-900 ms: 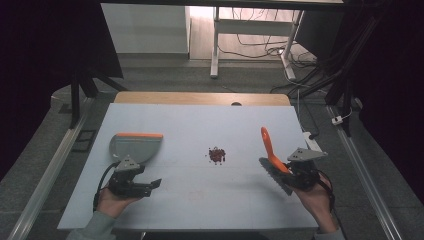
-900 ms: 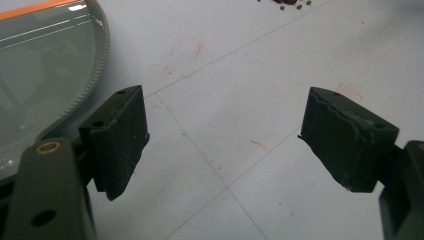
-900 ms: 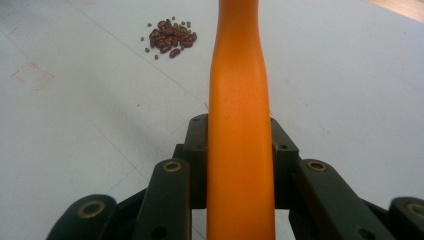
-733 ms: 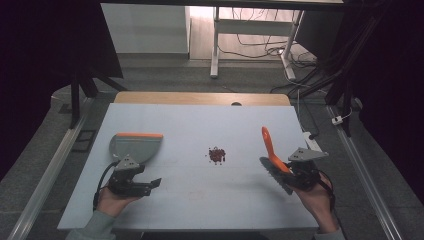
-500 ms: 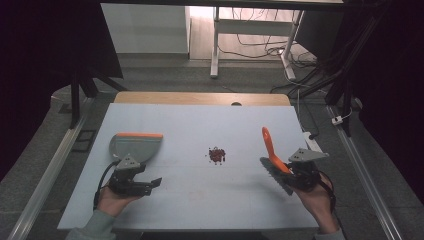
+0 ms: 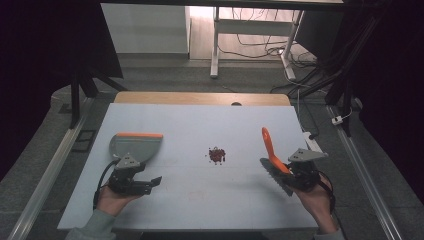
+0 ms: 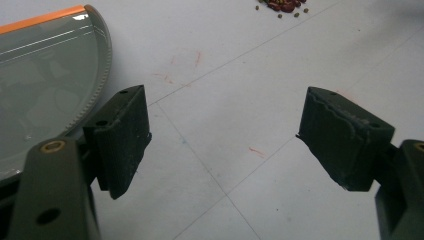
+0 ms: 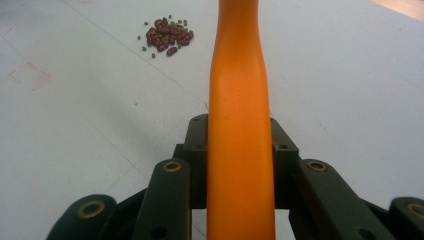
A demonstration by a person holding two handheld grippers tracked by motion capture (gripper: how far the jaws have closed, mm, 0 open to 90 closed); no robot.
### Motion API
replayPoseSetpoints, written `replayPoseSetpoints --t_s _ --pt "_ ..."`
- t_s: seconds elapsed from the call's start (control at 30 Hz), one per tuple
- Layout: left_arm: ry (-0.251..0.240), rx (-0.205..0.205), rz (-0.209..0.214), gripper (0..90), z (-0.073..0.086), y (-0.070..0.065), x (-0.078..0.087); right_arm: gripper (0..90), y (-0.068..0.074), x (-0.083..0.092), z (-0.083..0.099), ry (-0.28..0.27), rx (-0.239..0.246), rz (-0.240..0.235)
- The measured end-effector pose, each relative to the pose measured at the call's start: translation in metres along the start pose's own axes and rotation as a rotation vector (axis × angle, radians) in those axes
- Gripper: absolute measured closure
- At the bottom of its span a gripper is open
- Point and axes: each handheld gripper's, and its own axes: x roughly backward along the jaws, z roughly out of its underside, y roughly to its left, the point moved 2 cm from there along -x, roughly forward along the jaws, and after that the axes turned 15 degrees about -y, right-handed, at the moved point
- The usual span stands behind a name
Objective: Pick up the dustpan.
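A: How is the right gripper (image 6: 290, 175) being used?

B: The orange plastic handle of the grey-bristled brush (image 8: 239, 120) is being pinched between its jaws, at the table's right side.

A: And the left gripper (image 7: 225, 145)?

B: Its jaws are being kept spread, nothing between them, just beside the grey plastic dustpan with an orange edge (image 6: 136, 146). A small pile of dark red beans (image 6: 216, 154) is lying mid-table on the pale blue tabletop (image 6: 200, 125).

The brush (image 6: 270, 153) at right of the frame has an orange handle and dark bristles. The dustpan (image 6: 136, 145) at left is grey with an orange edge. Dark red beans (image 6: 216, 154) speckle the pale blue surface (image 6: 200, 125).
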Motion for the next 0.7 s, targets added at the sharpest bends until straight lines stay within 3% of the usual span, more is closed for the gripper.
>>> replayPoseSetpoints --t_s 0.27,0.47,0.57,0.7 --pt "0.030 0.009 -0.021 21.3 -0.011 -0.003 -0.002 70.5 -0.003 0.001 -0.002 0.002 0.009 -0.009" --pt "0.038 0.009 -0.072 21.9 -0.028 -0.006 -0.004 70.5 -0.004 0.003 -0.003 -0.003 0.007 -0.016" --pt "0.050 0.023 -0.086 21.7 -0.042 -0.002 -0.004 70.4 -0.003 0.003 -0.003 -0.003 0.011 -0.019" --pt "0.033 0.041 -0.098 21.4 -0.048 0.005 -0.002 70.5 -0.001 0.002 -0.004 -0.005 0.013 -0.021"
